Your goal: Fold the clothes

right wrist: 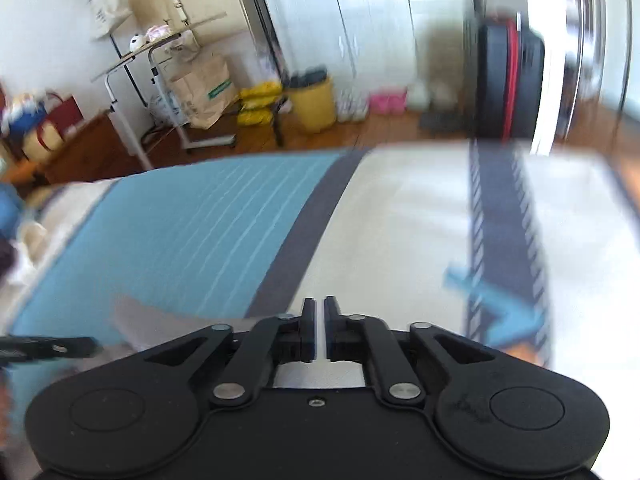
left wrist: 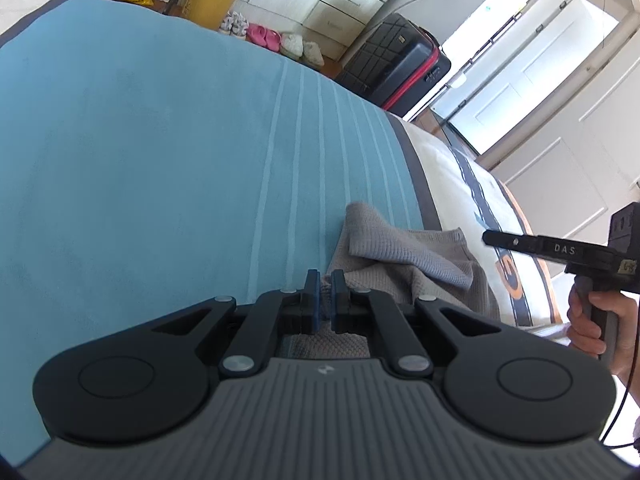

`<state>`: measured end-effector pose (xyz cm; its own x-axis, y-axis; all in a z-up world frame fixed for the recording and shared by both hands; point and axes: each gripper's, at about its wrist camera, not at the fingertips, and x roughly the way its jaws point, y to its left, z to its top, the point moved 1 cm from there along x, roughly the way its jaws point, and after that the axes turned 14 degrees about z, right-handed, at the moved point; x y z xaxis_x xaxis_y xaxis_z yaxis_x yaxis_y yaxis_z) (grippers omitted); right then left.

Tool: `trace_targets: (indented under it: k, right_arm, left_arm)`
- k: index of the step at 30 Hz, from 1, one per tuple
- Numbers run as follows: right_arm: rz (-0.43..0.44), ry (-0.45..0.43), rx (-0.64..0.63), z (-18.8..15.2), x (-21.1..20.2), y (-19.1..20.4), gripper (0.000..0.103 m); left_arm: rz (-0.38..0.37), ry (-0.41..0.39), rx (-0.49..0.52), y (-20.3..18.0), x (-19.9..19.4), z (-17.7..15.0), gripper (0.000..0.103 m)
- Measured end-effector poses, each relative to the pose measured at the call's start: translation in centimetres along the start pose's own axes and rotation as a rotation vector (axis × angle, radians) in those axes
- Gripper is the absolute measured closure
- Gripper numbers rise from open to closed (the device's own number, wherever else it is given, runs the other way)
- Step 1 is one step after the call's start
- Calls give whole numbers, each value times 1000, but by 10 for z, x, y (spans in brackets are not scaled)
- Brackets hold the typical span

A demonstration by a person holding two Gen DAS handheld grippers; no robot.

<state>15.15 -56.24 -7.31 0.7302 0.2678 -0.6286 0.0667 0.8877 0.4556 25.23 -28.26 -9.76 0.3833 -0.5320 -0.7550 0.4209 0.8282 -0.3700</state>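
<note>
1. We find the left gripper with its jaws drawn nearly together, a narrow slit between them, low over the near edge of the grey waffle-knit garment; whether cloth is pinched we cannot tell.
2. We note the right gripper likewise nearly closed, nothing between its jaws, hovering over the cream bedding. In the left view a hand grips its handle.
3. The garment lies crumpled on the blue striped cover, at its grey border.
4. Beyond the bed we see a black suitcase.
</note>
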Motion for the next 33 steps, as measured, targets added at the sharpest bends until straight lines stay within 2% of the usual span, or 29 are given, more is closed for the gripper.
trace_targets:
  k: [1, 2, 4, 10, 11, 12, 13, 14, 15, 18, 21, 25, 26, 30, 32, 33]
  right_arm:
    - [12, 21, 18, -2, 2, -1, 84]
    - [23, 42, 32, -4, 4, -2, 61]
    - [23, 81, 29, -13, 9, 1, 38]
    - [24, 86, -80, -22, 40, 21, 39]
    - [5, 96, -128, -20, 48, 28, 52]
    - [-10, 105, -174, -18, 54, 37, 61]
    - [-1, 105, -214, -16, 55, 48, 82]
    - [19, 83, -254, -16, 52, 59, 98]
    - [17, 54, -287, -16, 47, 66, 98]
    - [-94, -79, -325, -16, 26, 72, 98]
    - [-157, -161, -240, -20, 6, 51, 98]
    - [-253, -80, -165, -33, 14, 26, 98]
    - [-277, -60, -147, -35, 15, 23, 95]
    - [-374, -89, -120, -39, -6, 35, 82]
    - [-336, -111, -212, -46, -22, 59, 78]
    - [-289, -114, -294, -55, -31, 73, 75]
  left_arm:
    - [2, 7, 6, -1, 2, 0, 94]
    - [4, 14, 13, -2, 3, -1, 91]
    - [8, 29, 26, -3, 6, -2, 89]
    - [15, 24, 36, -6, 6, -7, 89]
    - [12, 25, 32, -5, 5, -7, 89]
    - [9, 23, 28, -3, 4, -7, 89]
    - [6, 22, 24, -1, 3, -8, 89]
    - [4, 20, 21, 0, 2, -8, 89]
    - [6, 15, 20, 0, 1, -8, 89]
    - [13, 3, 19, 0, -2, -9, 89]
    - [36, 1, 37, -4, -2, -9, 89]
    - [57, 1, 59, -7, -3, -10, 89]
    - [57, 2, 62, -6, -4, -10, 89]
    - [46, -1, 59, -2, -13, -4, 89]
    - [38, -10, 54, 0, -18, -1, 89]
    - [34, -15, 51, 0, -20, 1, 89]
